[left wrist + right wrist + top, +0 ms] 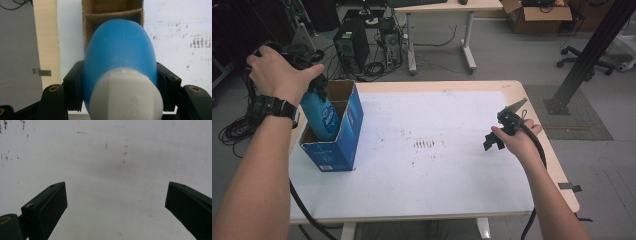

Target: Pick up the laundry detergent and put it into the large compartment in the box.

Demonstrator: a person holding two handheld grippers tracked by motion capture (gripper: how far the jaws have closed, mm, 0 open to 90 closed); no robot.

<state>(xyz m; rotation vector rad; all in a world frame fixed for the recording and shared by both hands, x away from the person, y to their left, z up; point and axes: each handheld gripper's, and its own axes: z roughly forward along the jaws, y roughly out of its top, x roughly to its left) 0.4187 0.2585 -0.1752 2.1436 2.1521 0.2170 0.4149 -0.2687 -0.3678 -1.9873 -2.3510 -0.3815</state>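
bottle: blue bottle [323,116] with white cap, left of frame in the high view, lower part inside the box [343,131], top leaning up-left
axis: long axis tilted, cap end toward the left gripper [314,82], base down in the box
grip: left jaws clamped on the shoulder just below the cap
step (my read): either seating it in the box or lifting it out, can't tell; keep the axis in line with the box opening, clear of the cardboard divider
right gripper [498,137]: jaws wide apart, empty, right of frame over the table [437,190]
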